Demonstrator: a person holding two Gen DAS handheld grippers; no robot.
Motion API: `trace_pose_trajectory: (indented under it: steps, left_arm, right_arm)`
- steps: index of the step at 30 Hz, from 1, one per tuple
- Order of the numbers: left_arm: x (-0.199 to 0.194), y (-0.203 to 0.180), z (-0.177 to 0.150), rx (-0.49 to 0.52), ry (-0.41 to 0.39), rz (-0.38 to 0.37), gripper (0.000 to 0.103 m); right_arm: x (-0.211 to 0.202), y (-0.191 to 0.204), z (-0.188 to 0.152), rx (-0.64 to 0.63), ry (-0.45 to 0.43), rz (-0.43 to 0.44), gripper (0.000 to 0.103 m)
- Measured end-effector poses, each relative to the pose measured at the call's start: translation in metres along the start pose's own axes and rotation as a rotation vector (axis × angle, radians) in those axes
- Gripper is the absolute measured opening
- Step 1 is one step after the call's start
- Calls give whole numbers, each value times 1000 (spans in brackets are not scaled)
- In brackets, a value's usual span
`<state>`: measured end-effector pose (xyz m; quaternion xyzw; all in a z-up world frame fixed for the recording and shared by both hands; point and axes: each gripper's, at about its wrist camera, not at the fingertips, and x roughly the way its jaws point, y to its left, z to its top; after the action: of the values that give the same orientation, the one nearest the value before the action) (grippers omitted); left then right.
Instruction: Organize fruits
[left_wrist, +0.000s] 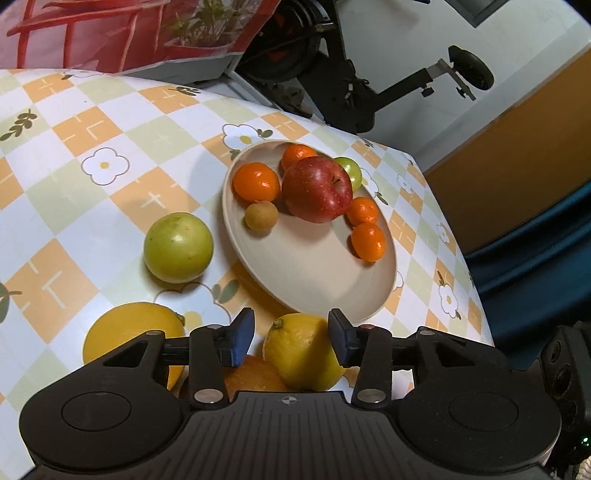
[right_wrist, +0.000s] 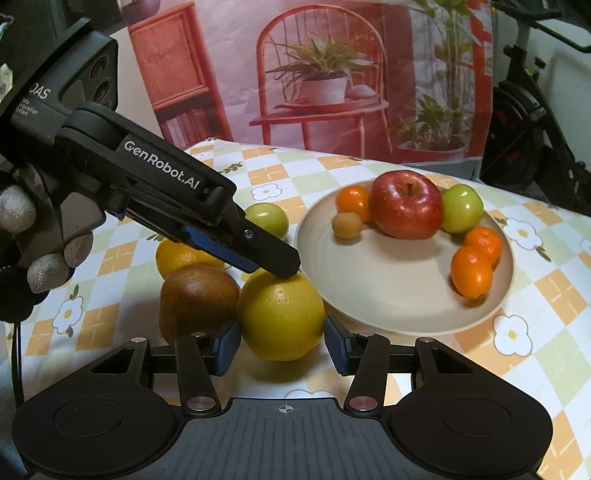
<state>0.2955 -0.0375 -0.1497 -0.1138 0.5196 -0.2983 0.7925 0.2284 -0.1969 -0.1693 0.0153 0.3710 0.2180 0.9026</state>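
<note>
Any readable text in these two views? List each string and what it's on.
"GenRobot.AI": white lettering on the side of the left gripper, seen in the right wrist view.
"DAS": partly cut-off letters on the black camera housing above it.
Small lines beneath "DAS": too small and blurred to read.
Left wrist view: no readable text.

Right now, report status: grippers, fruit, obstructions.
Both grippers open around the yellow lemon: left gripper, right gripper. Plate part filled. Brown fruit crowds the lemon.
</note>
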Motion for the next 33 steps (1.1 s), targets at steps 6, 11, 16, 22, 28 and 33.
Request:
trace_pose_trajectory:
  steps: [6, 11, 16, 22, 28, 33]
  left_arm:
    - [2, -6, -1, 11, 3, -20, 37]
    - [3, -7, -2, 14, 1, -19, 37]
    - [4, -8, -3, 22, -5, -13, 37]
    - [3, -10, -4, 25, -14, -9, 36]
    - [-8, -15, 1, 29, -61, -27, 36]
    - [-14, -25, 14, 37, -102, -34, 36]
  right_arm:
    - [-1, -4, -4, 38, 7, 5, 48]
    - [4, -9, -7, 87, 20, 14, 50]
    - [7, -14, -10, 134, 9, 47, 50]
    - [4, -13, -13, 144, -6, 50, 47]
    - [-9, -9, -3, 96, -45, 22, 46]
    - [-15, -14, 14, 58, -59, 3, 46]
